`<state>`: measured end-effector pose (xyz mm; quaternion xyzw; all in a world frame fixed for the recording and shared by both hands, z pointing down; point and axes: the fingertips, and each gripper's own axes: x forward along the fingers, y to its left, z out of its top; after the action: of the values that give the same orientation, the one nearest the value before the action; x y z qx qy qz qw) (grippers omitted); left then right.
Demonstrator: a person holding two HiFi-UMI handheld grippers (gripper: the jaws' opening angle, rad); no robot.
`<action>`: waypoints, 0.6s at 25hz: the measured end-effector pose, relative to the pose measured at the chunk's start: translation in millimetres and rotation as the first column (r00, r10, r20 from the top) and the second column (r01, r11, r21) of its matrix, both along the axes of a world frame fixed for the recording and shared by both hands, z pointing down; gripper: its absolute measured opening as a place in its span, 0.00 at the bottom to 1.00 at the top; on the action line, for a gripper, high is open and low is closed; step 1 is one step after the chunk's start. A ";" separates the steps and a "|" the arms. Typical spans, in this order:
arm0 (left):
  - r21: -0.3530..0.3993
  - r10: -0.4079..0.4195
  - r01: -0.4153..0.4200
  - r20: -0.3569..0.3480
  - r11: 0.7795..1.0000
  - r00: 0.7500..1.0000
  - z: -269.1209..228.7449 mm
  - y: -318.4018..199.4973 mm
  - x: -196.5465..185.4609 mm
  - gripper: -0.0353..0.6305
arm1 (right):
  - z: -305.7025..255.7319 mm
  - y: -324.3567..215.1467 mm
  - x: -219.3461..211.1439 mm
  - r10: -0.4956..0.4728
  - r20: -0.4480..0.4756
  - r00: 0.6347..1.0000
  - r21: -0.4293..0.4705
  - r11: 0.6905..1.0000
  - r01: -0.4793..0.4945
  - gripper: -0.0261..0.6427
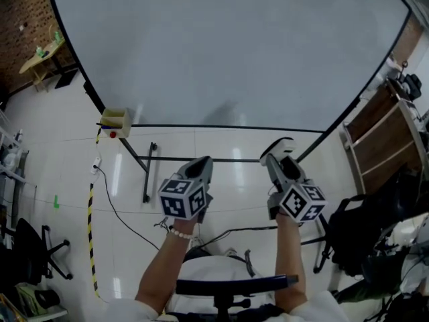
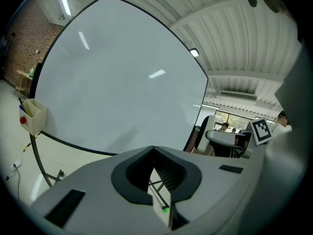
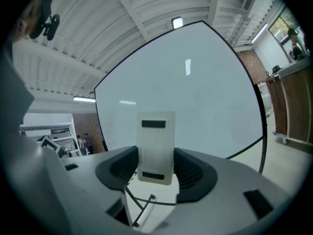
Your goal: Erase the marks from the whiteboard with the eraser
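The right hand-held gripper (image 1: 281,154) pinched the eraser (image 3: 155,147) between its two jaws. In the right gripper view the eraser stood upright as a pale block with a dark strip near its top and another near its bottom. Its lower part sat between the dark jaw pads (image 3: 195,173) and its upper part stuck out past them. In the head view, the eraser (image 1: 279,143) showed as a white edge at the tip of that hand-held gripper, held up toward the whiteboard (image 1: 228,52) but apart from it, below the board's lower edge.

The left hand-held gripper (image 1: 203,163) was level with the right one and near it. In its own view, the jaws were pressed together at the tips with nothing held between them.

The whiteboard filled the upper part of every view as a pale grey sheet in a dark frame, with streaks of ceiling light reflected on it. A small cream holder box (image 1: 115,121) hung at its lower left corner. Beneath the board lay a glossy white tiled floor (image 1: 221,154), crossed by the legs of the stand.
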<state>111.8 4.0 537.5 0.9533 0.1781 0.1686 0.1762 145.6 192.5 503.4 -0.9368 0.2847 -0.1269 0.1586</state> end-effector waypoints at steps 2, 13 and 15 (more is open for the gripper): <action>0.005 -0.014 0.014 -0.003 1.000 1.000 -4.2 5.2 -10.3 0.03 | 2.4 1.6 -11.5 -0.014 0.006 1.000 -0.005 1.000 0.014 0.42; 0.055 -0.064 0.065 -0.020 0.996 0.998 -22.1 41.4 -46.7 0.03 | 18.0 23.3 -43.1 -0.056 0.030 0.998 -0.053 0.997 0.057 0.41; 0.059 -0.076 0.077 -0.026 0.995 0.997 -24.4 43.4 -49.8 0.03 | 18.8 30.3 -46.1 -0.055 0.029 0.998 -0.055 0.997 0.056 0.41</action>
<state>62.1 47.4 513.1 0.9662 0.1383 0.1558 0.1519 99.5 222.8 522.1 -0.9308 0.3047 -0.1520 0.1327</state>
